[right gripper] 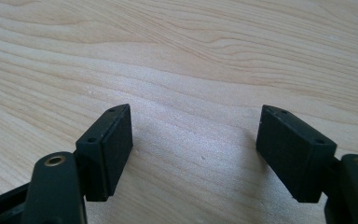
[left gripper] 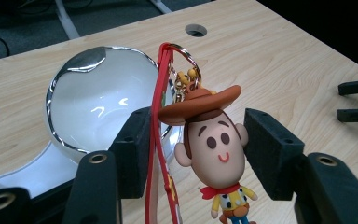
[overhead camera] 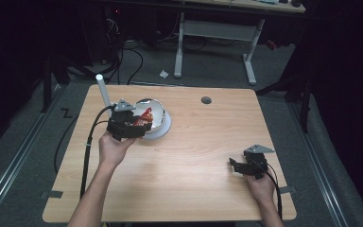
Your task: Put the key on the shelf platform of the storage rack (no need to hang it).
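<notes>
Left gripper (left gripper: 198,154) clamped on cowboy keychain (left gripper: 214,154) beside the bowl (left gripper: 74,93), likely for dropping in; right gripper (right gripper: 193,149) wide open, empty, parked on table (right gripper: 214,56).

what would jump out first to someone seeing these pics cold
The cowboy figure keychain, with its brown hat and red strap, clamped between the left gripper's jaws just above the table. Right behind it sits a shiny glass bowl on a white plate. The right gripper rests open near the table's right edge.
</notes>
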`<state>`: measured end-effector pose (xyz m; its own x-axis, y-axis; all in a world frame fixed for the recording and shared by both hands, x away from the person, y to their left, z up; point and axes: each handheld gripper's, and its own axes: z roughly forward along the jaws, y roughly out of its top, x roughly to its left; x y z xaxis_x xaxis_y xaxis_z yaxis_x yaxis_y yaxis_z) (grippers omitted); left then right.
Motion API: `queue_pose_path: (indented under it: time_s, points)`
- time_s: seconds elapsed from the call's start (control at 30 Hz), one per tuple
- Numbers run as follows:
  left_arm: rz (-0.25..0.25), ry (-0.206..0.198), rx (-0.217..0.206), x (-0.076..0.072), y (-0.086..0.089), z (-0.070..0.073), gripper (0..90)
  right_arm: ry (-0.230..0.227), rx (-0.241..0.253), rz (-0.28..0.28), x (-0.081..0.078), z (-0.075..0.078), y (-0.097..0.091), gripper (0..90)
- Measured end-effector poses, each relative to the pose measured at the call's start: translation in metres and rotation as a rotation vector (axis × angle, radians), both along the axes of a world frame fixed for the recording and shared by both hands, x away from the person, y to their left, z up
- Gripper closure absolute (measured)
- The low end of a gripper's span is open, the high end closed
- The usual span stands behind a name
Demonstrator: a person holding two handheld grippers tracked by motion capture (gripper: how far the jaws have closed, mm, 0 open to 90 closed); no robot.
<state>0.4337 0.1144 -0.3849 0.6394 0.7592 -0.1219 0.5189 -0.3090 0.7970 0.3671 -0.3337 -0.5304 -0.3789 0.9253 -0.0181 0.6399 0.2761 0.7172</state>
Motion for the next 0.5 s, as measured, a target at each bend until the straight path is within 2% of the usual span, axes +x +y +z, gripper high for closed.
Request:
queue_pose_path:
  time_s: [0.1,0.17,0.33,0.43,0.5]
  points:
    - [0.0,0.009,-0.006,0.005,-0.002,0.0,44.7,0.001,0.001,-0.002,0.0,0.0,0.0,27.0]
    - [0.004,0.016,0.019,0.011,-0.004,-0.002,44.8,0.0,0.001,-0.003,0.0,0.0,0.0,26.9]
    - [0.004,0.02,0.015,0.016,-0.007,-0.003,44.8,-0.001,0.0,-0.001,0.0,0.0,0.0,26.9]
    - [0.004,0.028,0.037,0.021,-0.01,-0.003,44.7,0.0,0.0,0.0,0.0,0.0,0.0,26.9]
    - [0.006,0.024,0.034,0.022,-0.011,-0.003,44.7,-0.001,0.0,0.0,0.0,0.0,0.0,26.9]
